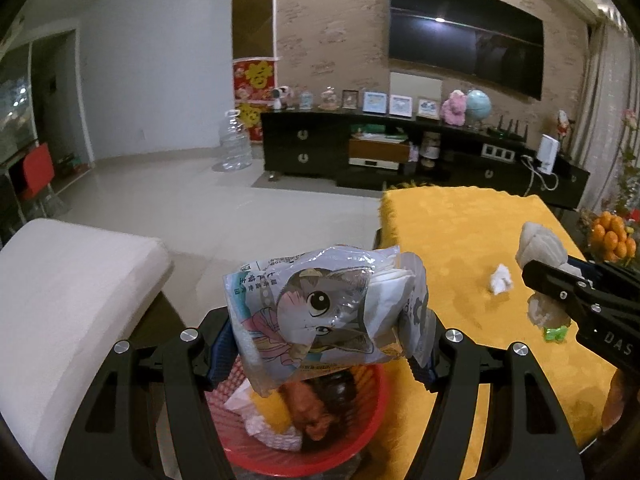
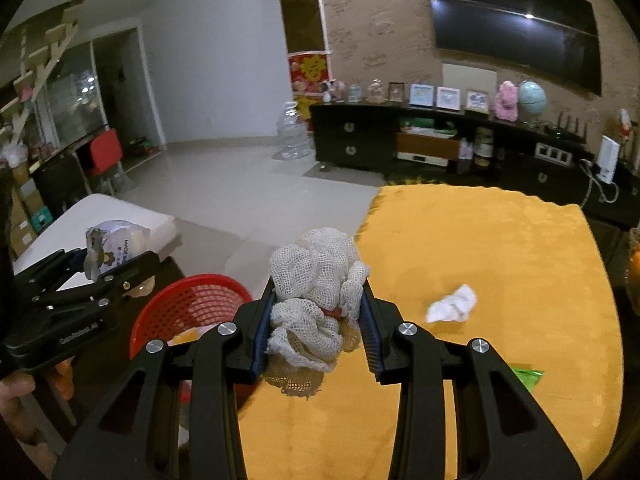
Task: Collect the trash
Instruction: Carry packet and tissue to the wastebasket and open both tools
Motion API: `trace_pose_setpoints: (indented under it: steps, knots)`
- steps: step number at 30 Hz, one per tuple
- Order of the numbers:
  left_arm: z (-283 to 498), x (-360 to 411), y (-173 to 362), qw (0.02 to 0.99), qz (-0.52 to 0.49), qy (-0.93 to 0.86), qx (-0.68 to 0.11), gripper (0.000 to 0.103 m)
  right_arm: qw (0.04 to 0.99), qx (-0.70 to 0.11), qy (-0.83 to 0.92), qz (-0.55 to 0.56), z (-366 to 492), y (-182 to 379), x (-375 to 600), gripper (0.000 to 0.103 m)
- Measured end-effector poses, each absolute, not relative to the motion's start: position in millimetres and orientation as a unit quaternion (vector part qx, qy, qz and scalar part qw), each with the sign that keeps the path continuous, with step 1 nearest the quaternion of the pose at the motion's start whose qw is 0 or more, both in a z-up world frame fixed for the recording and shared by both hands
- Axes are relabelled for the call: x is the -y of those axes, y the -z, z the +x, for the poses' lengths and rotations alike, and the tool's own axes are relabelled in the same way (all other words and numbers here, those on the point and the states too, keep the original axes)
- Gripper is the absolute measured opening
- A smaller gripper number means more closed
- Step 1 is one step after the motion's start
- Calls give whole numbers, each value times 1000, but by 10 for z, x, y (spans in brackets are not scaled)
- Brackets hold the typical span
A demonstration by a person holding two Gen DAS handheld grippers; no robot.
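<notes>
The left gripper (image 1: 324,340) is pinching a cat-print tissue pack (image 1: 320,312) right above the red mesh basket (image 1: 360,432), so I'd say just spread the fingers while it's centred over the rim. The right gripper (image 2: 318,320) is clamping a wad of white net (image 2: 316,292) over the yellow tablecloth (image 2: 500,280). The basket is already holding tissues and some orange scraps. A crumpled tissue (image 2: 452,304) is waiting on the cloth.

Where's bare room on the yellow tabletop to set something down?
Far half of the yellow tablecloth is bare, from the crumpled tissue back to its far edge. Near strip is bare left of the green scrap. Crowded: the left edge, where the red basket holds trash and both tongs carry the wet-wipe pack and mesh rag.
</notes>
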State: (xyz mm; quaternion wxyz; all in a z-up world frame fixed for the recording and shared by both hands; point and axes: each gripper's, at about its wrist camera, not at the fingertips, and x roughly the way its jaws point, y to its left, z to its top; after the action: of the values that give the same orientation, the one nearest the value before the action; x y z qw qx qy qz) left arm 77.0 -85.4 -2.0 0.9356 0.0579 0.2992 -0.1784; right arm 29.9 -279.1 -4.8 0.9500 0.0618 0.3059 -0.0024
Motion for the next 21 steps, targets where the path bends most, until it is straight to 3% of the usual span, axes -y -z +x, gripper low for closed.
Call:
trace_pose_setpoints:
  steps: [21]
  knots:
    - [1069,397,423,925,62,116,-355,66,930,-355,-85,47,716,324,2112,38]
